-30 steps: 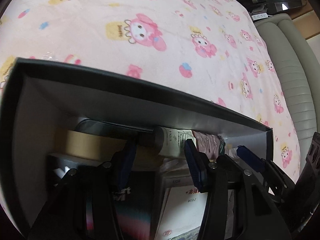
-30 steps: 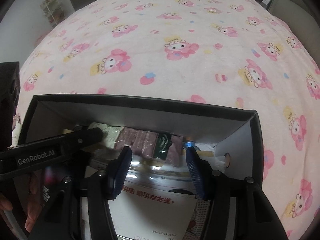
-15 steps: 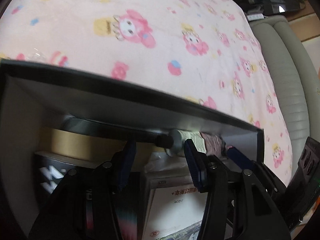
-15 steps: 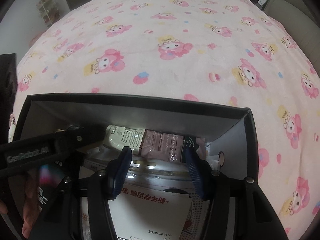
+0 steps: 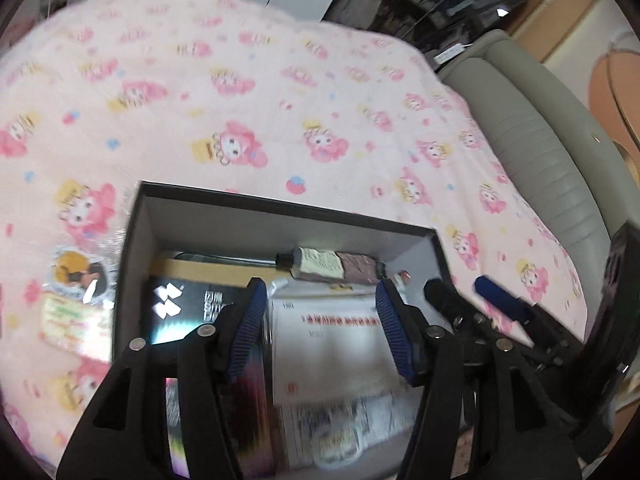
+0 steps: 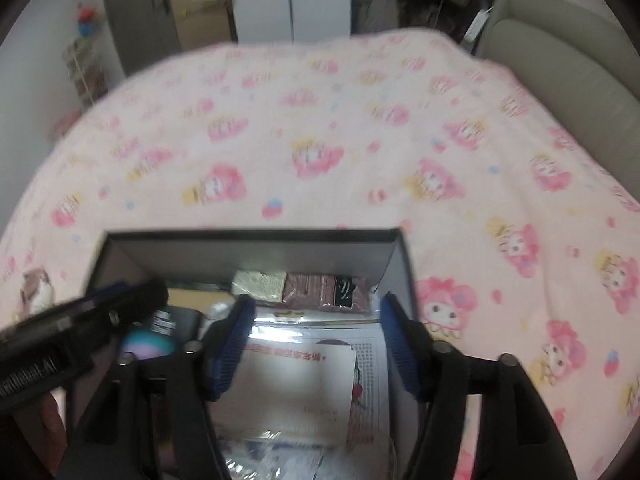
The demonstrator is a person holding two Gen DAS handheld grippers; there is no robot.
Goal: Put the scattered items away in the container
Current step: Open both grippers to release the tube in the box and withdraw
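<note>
A: Where is the container?
B: The black rectangular cardboard box (image 5: 280, 216) with grey inner walls sits on the pink cartoon-print blanket (image 5: 240, 100). Inside, a squeeze tube with a black cap, cream and brown (image 5: 332, 264), lies along the far wall, a black printed box (image 5: 188, 308) fills the left side, and a white sheet with red lettering in a clear sleeve (image 5: 332, 340) lies flat beside it.

A: And the grippers?
B: The left gripper (image 5: 320, 328) hangs over the box; its jaws have just been opening and nothing is between them. The right gripper (image 6: 316, 348) is the same, blue pads (image 6: 230, 344) wide apart over the sleeve, empty, and just been opening too.

A: Anything outside?
B: A clear-wrapped packet with a cartoon picture (image 5: 76, 304) lies on the blanket just left of the box. A grey-green padded headboard (image 5: 540, 152) borders the bed.
</note>
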